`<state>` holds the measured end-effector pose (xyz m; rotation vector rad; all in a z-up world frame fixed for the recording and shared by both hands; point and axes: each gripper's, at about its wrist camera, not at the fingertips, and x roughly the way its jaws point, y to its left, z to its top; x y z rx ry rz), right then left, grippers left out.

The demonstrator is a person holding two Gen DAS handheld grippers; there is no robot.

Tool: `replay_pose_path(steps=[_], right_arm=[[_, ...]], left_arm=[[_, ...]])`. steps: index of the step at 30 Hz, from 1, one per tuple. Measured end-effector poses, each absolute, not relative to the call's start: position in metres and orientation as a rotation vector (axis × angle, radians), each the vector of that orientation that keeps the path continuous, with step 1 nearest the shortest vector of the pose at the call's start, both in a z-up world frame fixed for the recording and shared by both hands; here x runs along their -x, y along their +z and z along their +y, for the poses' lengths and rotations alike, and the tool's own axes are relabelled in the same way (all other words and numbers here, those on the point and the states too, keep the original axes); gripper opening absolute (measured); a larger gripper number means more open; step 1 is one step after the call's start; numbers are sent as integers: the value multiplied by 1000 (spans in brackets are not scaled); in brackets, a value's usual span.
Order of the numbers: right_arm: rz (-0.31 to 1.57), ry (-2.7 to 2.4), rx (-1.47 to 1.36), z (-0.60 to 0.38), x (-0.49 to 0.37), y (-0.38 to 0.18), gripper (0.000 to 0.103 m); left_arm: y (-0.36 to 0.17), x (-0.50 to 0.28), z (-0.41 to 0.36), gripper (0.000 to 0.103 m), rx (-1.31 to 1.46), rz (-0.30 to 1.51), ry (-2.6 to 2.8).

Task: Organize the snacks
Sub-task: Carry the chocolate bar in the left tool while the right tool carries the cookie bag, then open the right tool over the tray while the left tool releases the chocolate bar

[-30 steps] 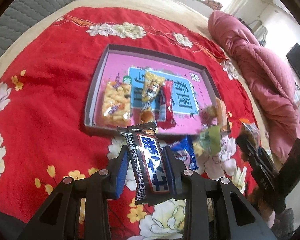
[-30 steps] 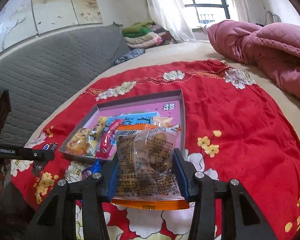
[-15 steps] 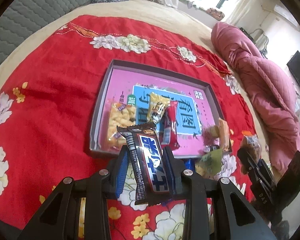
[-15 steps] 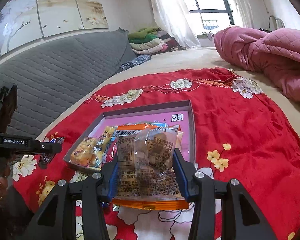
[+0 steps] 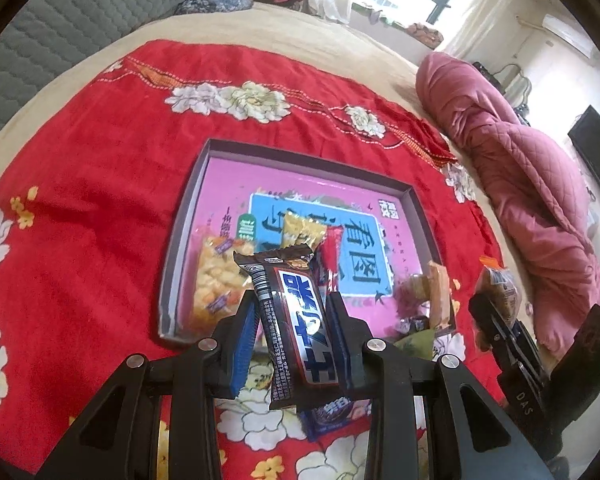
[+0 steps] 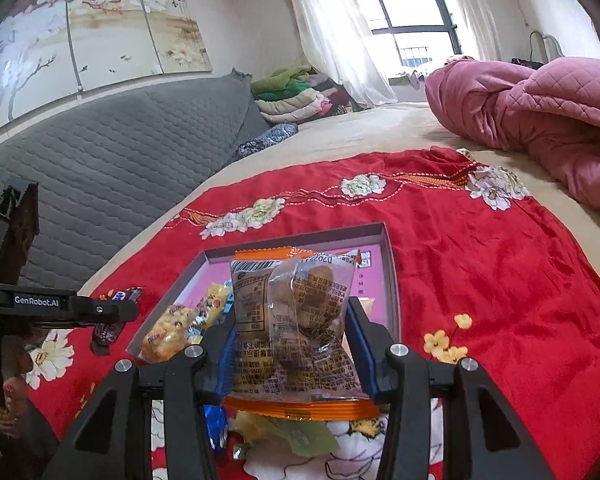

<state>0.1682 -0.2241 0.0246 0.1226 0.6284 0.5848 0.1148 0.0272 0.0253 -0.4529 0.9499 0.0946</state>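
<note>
Low centre of the left wrist view: left gripper (image 5: 296, 340) pinching a dark bar (image 5: 296, 320), blue pads pressed on both its long edges, wrapper upright and tilted a little leftward. Low centre of the right wrist view: right gripper (image 6: 290, 344) clamped on a clear bag (image 6: 296, 320) with orange seams, brown pieces showing inside. Both held clear of the red cloth (image 5: 100, 208), neither yet set down.

Just below the left jaws, on the cloth: a blue packet (image 5: 330, 416), loose. Right of it, near the tray's near corner, a green packet (image 5: 414, 342) and a small purple sweet (image 5: 414, 324), also outside; whether touching the rim, impossible to tell. Leaning at that same corner, an orange packet (image 5: 436, 296), in or out unclear.

Mid-frame: the tray (image 5: 182, 248), pink floor with a blue panel. Already in its near left part, side by side: a yellow puff bag (image 5: 216, 276), a yellow packet (image 5: 302, 232), a red stick (image 5: 332, 252). Far half and right side bare.

By these views, somewhere around the middle: three snacks placed, two in transit toward the tray, several waiting on the cloth. Likely next: lowering both held items into the free pink floor, then collecting the loose ones.

Farther back: a pink quilt (image 6: 540, 120) at right, a grey headboard (image 6: 120, 148) at left.
</note>
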Motion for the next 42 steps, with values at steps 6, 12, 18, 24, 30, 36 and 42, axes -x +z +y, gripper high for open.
replay_pose_path(steps=[6, 12, 18, 24, 30, 36, 42], right_arm=[[627, 576, -137, -215, -182, 25, 48], [626, 575, -119, -202, -194, 22, 48], [640, 574, -124, -203, -199, 16, 48], [644, 584, -118, -199, -202, 14, 48], [657, 606, -80, -188, -204, 8, 48], [683, 593, -31, -180, -207, -1, 48], [726, 585, -16, -179, -210, -13, 49]], left_arm=[[25, -130, 21, 35, 449, 937, 86], [23, -141, 14, 35, 441, 938, 83], [20, -151, 11, 35, 429, 938, 85], [11, -158, 10, 35, 426, 943, 98], [-1, -165, 4, 35, 409, 966, 99], [-10, -172, -5, 35, 380, 993, 85], [-16, -174, -11, 35, 371, 1008, 78]])
